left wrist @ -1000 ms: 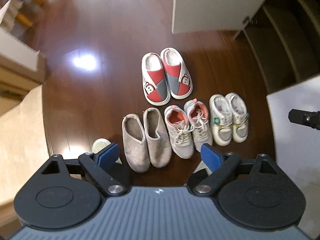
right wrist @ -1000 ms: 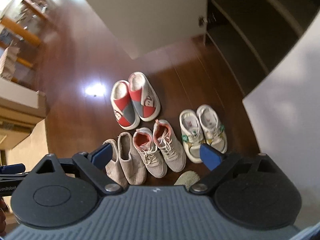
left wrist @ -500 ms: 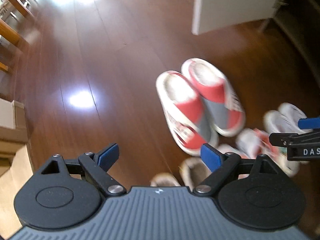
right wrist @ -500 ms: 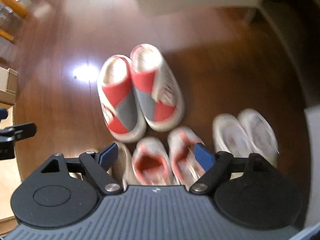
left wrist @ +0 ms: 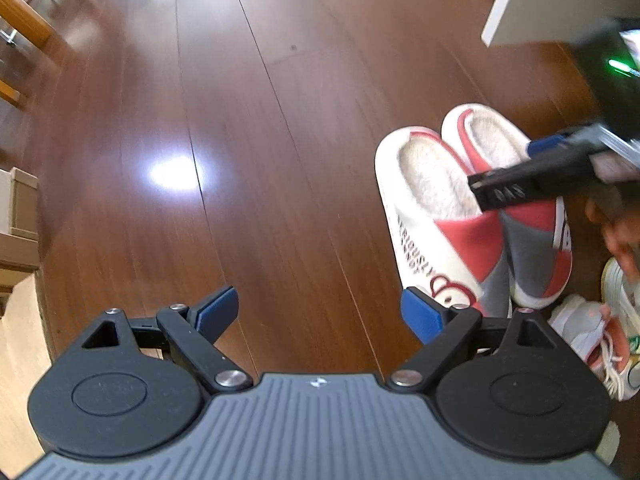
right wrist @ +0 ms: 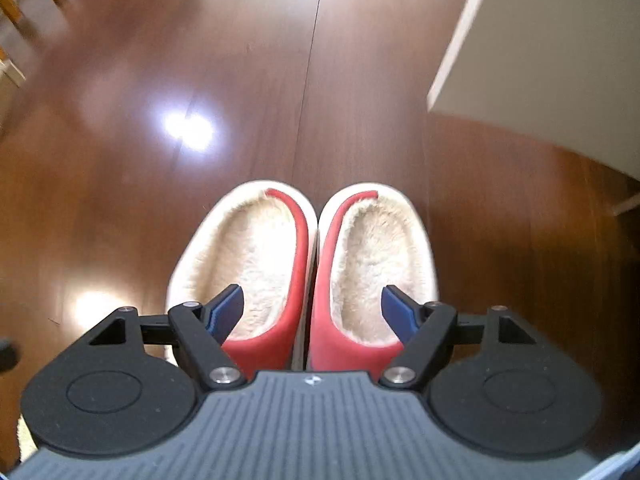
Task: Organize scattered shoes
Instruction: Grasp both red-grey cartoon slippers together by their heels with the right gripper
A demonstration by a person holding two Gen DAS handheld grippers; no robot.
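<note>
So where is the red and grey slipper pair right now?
Right wrist view: the slipper pair sits side by side on the wooden floor, directly under the open right gripper, one finger over each slipper's fleecy opening.

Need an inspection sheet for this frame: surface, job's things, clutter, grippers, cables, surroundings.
Surface: dark wood floor, glossy, with glare spots.
Job's things: red and grey slippers, paired side by side, fleece openings up; sneakers at the left view's right edge.
Clutter: nothing seen.
Grippers: right hand-held gripper over the slipper pair, a finger above each opening, jaws just been closing, no contact seen; left hand-held gripper open over bare floor.
Cables: nothing seen.
Surroundings: white cabinet door; cardboard box; wooden furniture legs.
</note>
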